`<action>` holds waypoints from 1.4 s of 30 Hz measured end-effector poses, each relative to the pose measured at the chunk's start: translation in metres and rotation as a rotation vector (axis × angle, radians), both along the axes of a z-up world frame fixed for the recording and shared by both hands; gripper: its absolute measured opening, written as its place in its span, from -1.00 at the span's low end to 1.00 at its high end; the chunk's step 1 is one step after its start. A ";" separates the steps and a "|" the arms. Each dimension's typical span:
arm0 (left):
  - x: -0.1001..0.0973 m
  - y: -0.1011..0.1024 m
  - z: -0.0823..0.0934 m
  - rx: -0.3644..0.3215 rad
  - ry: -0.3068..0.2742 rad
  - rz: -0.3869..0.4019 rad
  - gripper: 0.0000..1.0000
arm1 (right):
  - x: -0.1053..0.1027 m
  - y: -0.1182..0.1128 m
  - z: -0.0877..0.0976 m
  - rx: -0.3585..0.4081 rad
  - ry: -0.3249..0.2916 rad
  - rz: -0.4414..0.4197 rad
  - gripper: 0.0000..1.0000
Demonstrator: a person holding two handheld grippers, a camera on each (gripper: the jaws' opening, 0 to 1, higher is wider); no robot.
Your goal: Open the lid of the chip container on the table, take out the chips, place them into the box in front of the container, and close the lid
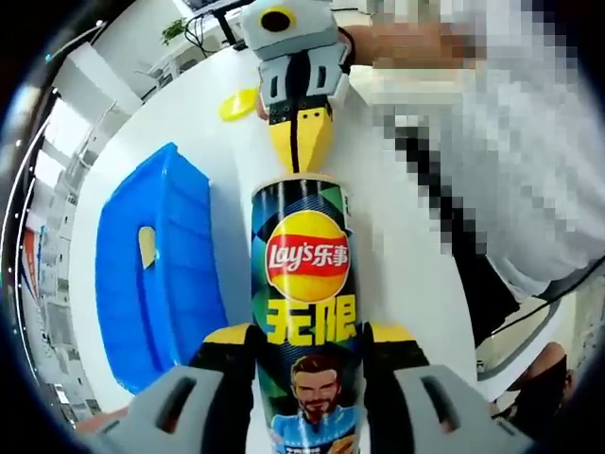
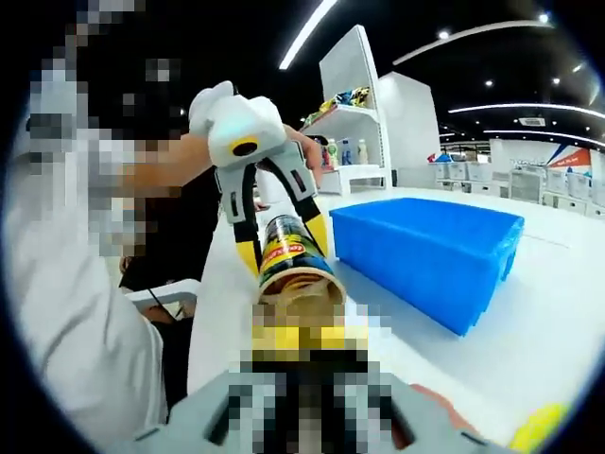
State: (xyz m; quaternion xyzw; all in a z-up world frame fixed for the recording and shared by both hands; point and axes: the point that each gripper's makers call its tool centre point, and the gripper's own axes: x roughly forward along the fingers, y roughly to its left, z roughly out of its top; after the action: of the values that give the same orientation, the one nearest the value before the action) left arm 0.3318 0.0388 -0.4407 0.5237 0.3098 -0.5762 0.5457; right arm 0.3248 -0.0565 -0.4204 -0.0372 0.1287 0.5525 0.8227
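White tabletop (image 1: pixel 397 246) carried a blue box (image 1: pixel 156 274) with one chip (image 1: pixel 146 244) lying inside. Beside the box, the left gripper (image 1: pixel 307 355) clamped the chip container (image 1: pixel 304 312) by its body, jaws pressed on both sides. The right gripper (image 1: pixel 301 142) met the container's open mouth, jaws narrow; whether they held a chip could not be determined. A yellow lid (image 1: pixel 237 103) lay on the table beyond.
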 end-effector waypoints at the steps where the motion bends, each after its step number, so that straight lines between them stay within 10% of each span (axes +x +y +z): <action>1: 0.000 0.000 0.000 0.004 -0.001 -0.001 -0.08 | 0.000 -0.002 0.001 0.000 -0.002 -0.005 -0.97; 30: -0.001 -0.012 -0.001 -0.035 0.011 0.041 -0.10 | -0.001 -0.046 0.004 0.044 -0.010 -0.093 -0.96; 42: -0.009 -0.012 0.028 -0.136 -0.008 0.071 -0.12 | -0.006 -0.051 -0.001 0.041 -0.002 -0.097 -0.94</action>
State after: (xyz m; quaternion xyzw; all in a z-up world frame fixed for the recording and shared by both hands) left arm 0.3229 0.0269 -0.4123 0.4765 0.2862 -0.5742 0.6011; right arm 0.3187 -0.1071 -0.4212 -0.0147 0.1184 0.5145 0.8491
